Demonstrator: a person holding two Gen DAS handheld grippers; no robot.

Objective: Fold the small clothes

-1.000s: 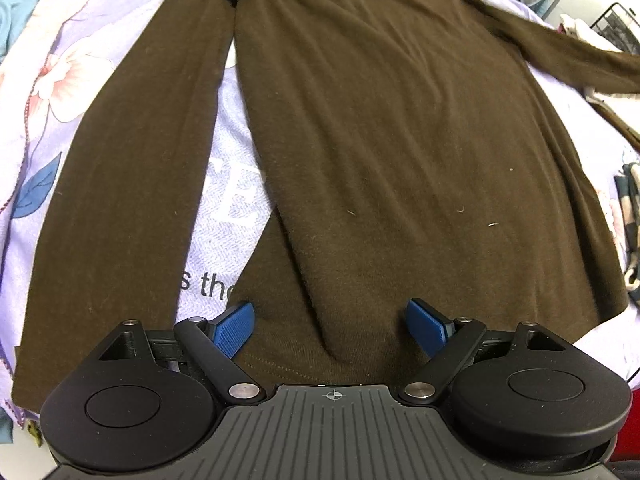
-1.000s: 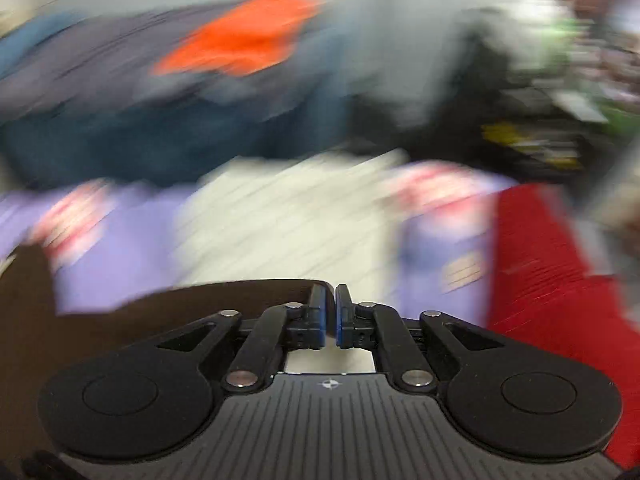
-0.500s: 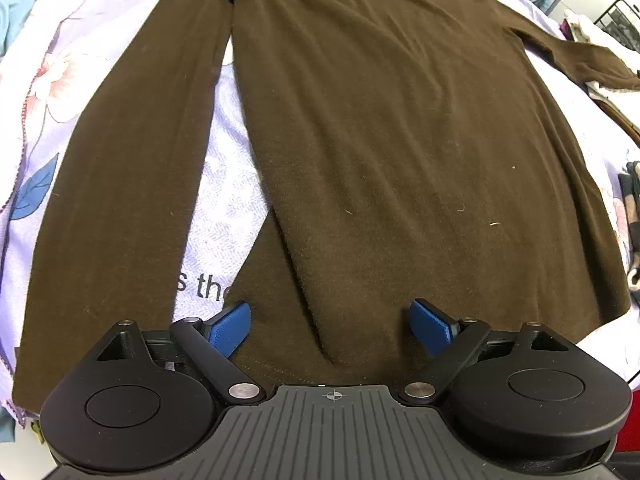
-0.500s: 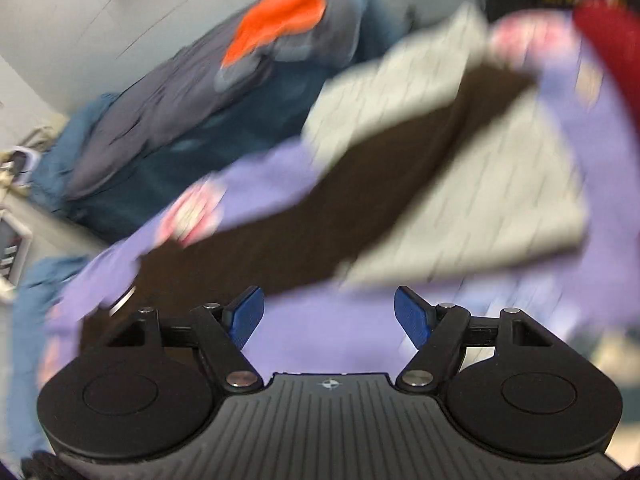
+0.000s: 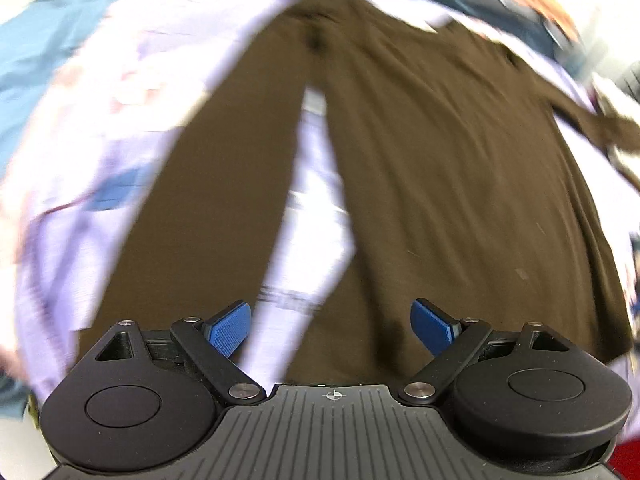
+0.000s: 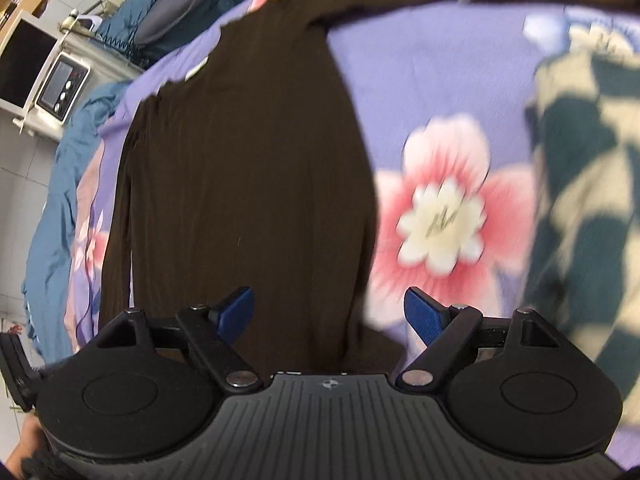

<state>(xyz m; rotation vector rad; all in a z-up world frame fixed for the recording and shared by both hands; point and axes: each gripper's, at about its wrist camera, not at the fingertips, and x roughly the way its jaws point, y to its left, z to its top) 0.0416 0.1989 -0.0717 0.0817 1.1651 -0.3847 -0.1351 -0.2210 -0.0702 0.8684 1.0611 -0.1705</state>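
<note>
A dark brown long-sleeved top [image 5: 440,168] lies spread flat on a lilac flowered bedsheet [image 5: 120,92], neck at the far end. One sleeve [image 5: 208,208] lies alongside the body. My left gripper [image 5: 331,326] hovers open over the hem, nothing between its blue pads. In the right wrist view the same brown top [image 6: 248,168] runs away from me. My right gripper [image 6: 328,312] hangs above the hem's right corner; its jaws are opening, wide apart and gripping nothing.
A cream and dark green checked garment [image 6: 584,184] lies to the right on the sheet [image 6: 432,80]. Blue and grey bedding [image 6: 168,12] is piled at the far end. A white appliance with a screen [image 6: 60,84] stands beyond the bed at left.
My right gripper swung down from facing the far pile to the brown top's hem and went from shut to wide open. The left view shifted and blurred; the far sleeve was let go.
</note>
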